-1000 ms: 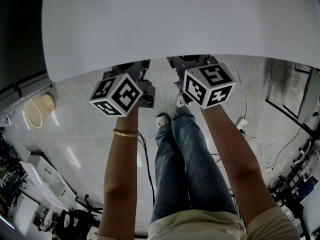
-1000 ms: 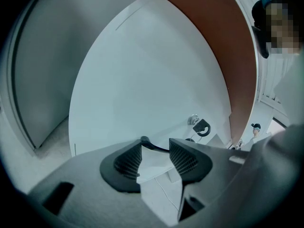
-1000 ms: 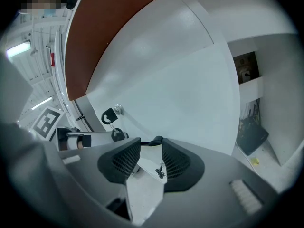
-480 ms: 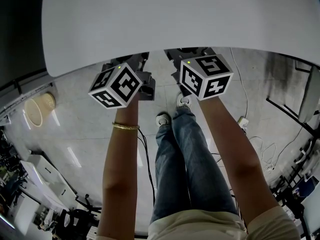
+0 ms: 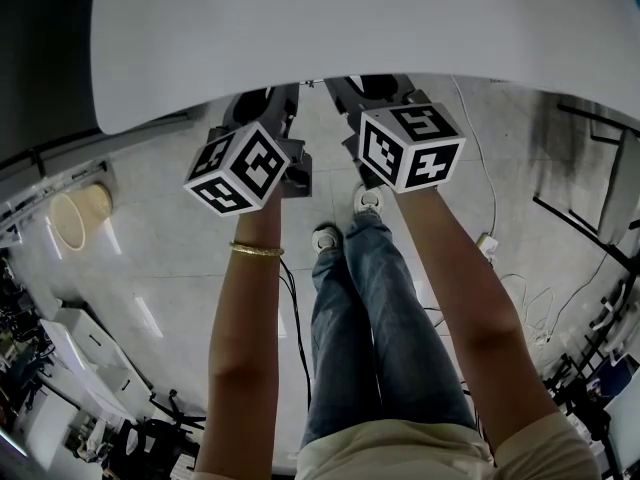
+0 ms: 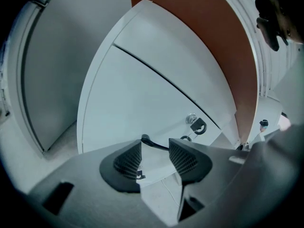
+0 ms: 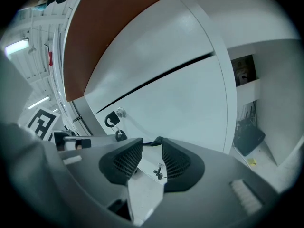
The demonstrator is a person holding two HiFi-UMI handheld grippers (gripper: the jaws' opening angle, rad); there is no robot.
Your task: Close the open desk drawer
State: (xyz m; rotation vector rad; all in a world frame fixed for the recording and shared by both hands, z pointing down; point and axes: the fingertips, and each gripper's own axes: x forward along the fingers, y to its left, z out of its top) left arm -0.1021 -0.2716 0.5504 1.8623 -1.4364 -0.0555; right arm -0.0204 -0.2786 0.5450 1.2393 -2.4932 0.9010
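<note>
I see a white desk top [image 5: 350, 28] and white drawer fronts [image 6: 142, 108] beside a reddish-brown panel [image 6: 209, 37]. The left cube [image 5: 240, 168] and right cube [image 5: 410, 146] carry black-and-white square markers; the person's jeans [image 5: 380, 318] are blue, the bracelet [image 5: 256, 251] gold.

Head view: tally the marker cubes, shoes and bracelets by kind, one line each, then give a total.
Marker cubes: 2
White shoes: 2
Gold bracelet: 1
Total: 5
</note>
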